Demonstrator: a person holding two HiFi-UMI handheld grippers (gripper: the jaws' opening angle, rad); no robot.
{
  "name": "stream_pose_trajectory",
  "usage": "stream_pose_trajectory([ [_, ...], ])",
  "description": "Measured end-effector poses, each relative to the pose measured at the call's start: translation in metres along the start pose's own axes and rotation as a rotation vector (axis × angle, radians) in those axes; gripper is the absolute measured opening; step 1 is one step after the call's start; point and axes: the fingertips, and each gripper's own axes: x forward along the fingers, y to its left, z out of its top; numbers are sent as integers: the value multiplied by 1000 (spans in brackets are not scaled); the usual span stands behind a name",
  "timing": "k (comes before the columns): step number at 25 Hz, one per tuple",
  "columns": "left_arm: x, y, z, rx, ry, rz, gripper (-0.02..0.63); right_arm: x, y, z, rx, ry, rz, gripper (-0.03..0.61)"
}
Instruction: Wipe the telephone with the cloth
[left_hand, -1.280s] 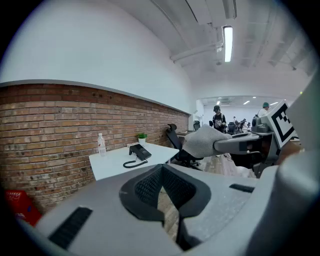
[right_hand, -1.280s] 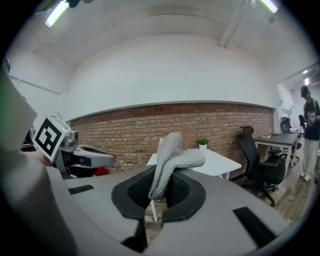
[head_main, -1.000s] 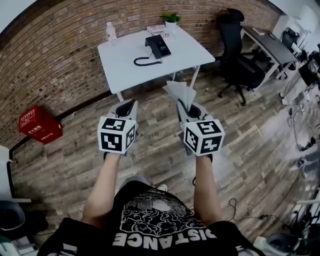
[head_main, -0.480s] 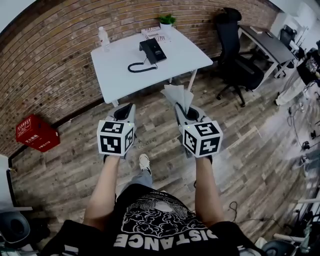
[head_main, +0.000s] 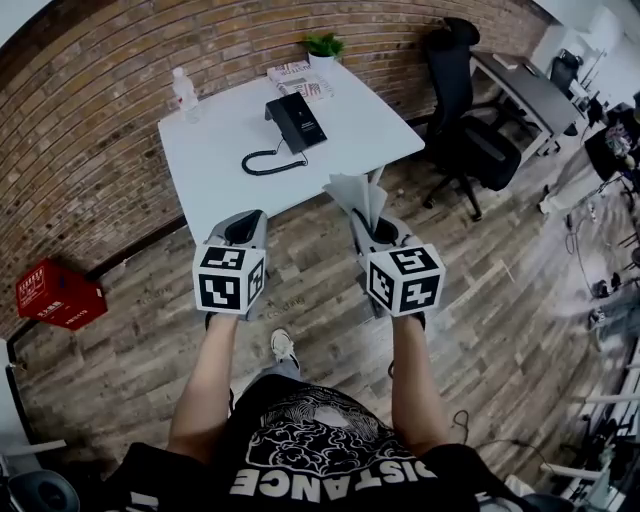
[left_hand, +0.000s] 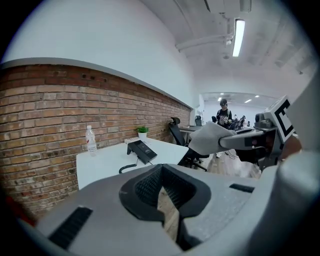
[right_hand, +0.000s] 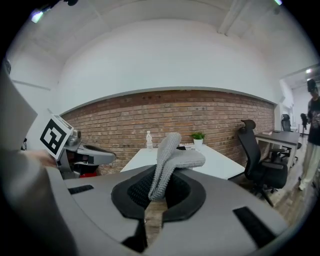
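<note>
The person stands on the wood floor, well away from the tabletop (head_main: 215, 160), so no wiping can start yet. The telephone (head_main: 295, 120) lies flat about the middle of the tabletop, a bit closer to the far edge by the brick wall. Its curly cord (head_main: 262, 160) loops toward the near edge.

The right gripper (head_main: 375, 225) has its jaws closed tight on the cloth (head_main: 358, 195). The grey cloth sticks up out of the jaws and flops over at the top. I think it is pinched low down so that a big loose part is free to rub with.

The left gripper (head_main: 247, 222) has its jaws closed too, with nothing between them. Only a thin slit shows the floor below. It is held level beside the right one, well apart from it. My guess is that it is free to steady the telephone.

A water bottle (head_main: 183, 92) stands near the far left corner and a small plant (head_main: 322, 47) near the far right corner, both clear of the telephone
</note>
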Motion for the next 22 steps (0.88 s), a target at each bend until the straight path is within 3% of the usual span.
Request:
stream_pose_trajectory([
  [9,60,76,22,-25,17,-15,5,88,-13,30,5,36,-16,12],
  [22,126,137,40,-43,21,-48,5,168,-30,52,-12,63,-40,12],
])
